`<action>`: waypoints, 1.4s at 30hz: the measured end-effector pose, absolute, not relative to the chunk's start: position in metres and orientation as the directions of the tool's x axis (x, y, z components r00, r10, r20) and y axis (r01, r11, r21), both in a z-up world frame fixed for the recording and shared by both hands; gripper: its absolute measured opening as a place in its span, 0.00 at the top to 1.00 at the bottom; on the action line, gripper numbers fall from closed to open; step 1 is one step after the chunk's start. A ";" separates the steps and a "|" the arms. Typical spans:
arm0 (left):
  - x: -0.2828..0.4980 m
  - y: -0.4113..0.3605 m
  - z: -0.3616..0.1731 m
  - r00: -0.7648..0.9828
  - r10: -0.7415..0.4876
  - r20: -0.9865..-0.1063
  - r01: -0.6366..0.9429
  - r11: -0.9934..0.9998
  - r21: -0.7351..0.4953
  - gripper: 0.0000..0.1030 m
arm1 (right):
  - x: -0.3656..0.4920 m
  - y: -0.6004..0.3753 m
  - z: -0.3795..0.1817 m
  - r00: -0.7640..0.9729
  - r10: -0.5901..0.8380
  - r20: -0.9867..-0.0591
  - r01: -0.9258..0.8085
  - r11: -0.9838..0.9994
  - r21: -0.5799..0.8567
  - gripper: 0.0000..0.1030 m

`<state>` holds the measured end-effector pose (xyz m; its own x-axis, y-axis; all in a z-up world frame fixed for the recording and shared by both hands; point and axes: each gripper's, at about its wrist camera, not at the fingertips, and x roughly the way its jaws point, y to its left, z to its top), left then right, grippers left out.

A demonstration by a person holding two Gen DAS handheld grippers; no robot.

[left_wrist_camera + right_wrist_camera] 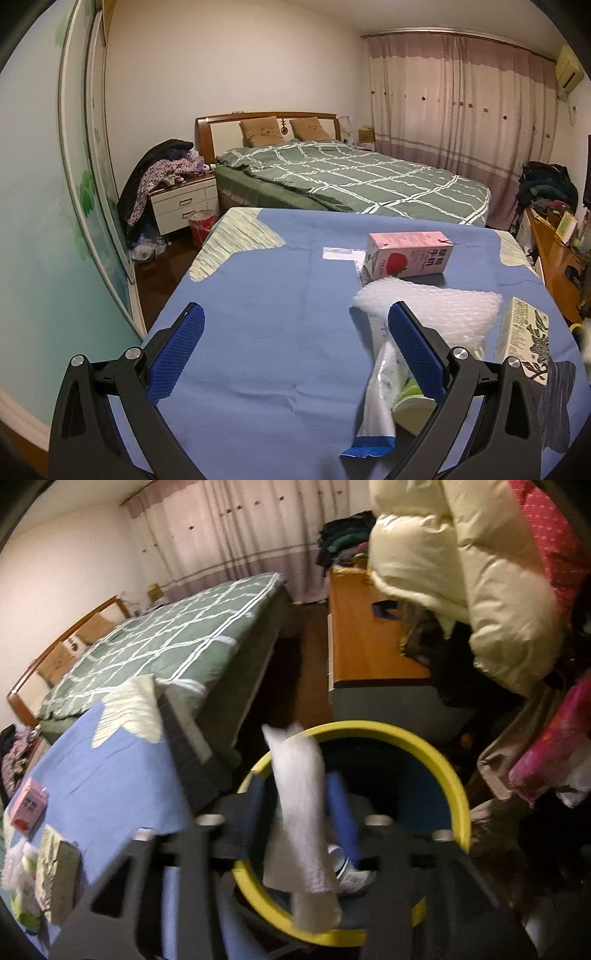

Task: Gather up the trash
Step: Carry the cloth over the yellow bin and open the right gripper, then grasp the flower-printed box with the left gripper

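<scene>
Left gripper (295,349): jaws wide apart, nothing between them, over the blue counter (258,280).
Right gripper (301,805): jaws part-open, white tissue (299,812) loose between them, above the yellow-rimmed bin (436,753).
Still on counter: pink milk carton (408,254), bubble wrap (436,306), toothpaste tube (380,395), patterned box (524,339).

Beyond the tongs stands a bed (354,177) under a green checked quilt, two tan pillows (260,131) at its headboard. Left of it, a white nightstand (184,203) piled with clothes; right, pink curtains (461,103). A cream puffer jacket (461,572) hangs above a wooden desk (362,638).
</scene>
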<state>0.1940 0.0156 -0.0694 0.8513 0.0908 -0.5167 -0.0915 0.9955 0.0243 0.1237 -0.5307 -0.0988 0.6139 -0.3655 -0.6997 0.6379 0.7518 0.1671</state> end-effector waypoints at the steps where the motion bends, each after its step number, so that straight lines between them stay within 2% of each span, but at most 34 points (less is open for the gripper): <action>1: 0.192 0.013 -0.067 0.853 0.083 -0.515 -0.082 0.996 0.024 0.05 | 0.123 -0.531 -0.098 0.610 -0.380 -0.696 0.646 0.747 0.158 0.50; 6: 0.178 -0.003 -0.050 0.860 0.011 -0.510 -0.009 1.000 0.007 0.05 | 0.120 -0.533 -0.097 0.614 -0.411 -0.674 0.672 0.720 0.173 0.43; 11: 0.162 -0.041 -0.036 0.842 -0.120 -0.526 0.146 0.989 0.007 0.05 | 0.125 -0.526 -0.098 0.619 -0.432 -0.656 0.674 0.721 0.162 0.40; 16: 0.151 -0.094 -0.038 0.779 -0.260 -0.571 0.322 0.947 0.009 0.05 | 0.124 -0.528 -0.099 0.626 -0.422 -0.656 0.668 0.724 0.171 0.40; 22: 0.158 -0.152 -0.057 0.669 -0.368 -0.646 0.470 0.882 -0.015 0.05 | 0.117 -0.536 -0.096 0.632 -0.423 -0.649 0.673 0.715 0.190 0.39; 34: 0.226 -0.215 -0.104 0.526 -0.331 -0.783 0.533 0.846 0.000 0.05 | 0.118 -0.536 -0.098 0.653 -0.389 -0.650 0.646 0.734 0.210 0.37; 39: 0.247 -0.217 -0.120 0.490 -0.314 -0.813 0.537 0.843 -0.002 0.05 | 0.119 -0.537 -0.100 0.658 -0.375 -0.653 0.638 0.738 0.219 0.37; 42: 0.253 -0.221 -0.126 0.505 -0.277 -0.817 0.534 0.844 0.043 0.05 | 0.119 -0.537 -0.100 0.660 -0.369 -0.654 0.633 0.742 0.220 0.37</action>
<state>0.2526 -0.2209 -0.1258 0.5052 -0.2774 -0.8172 0.5339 0.8444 0.0434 0.1192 -0.5367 -0.1003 0.6603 -0.3688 -0.6542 0.6330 0.7421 0.2205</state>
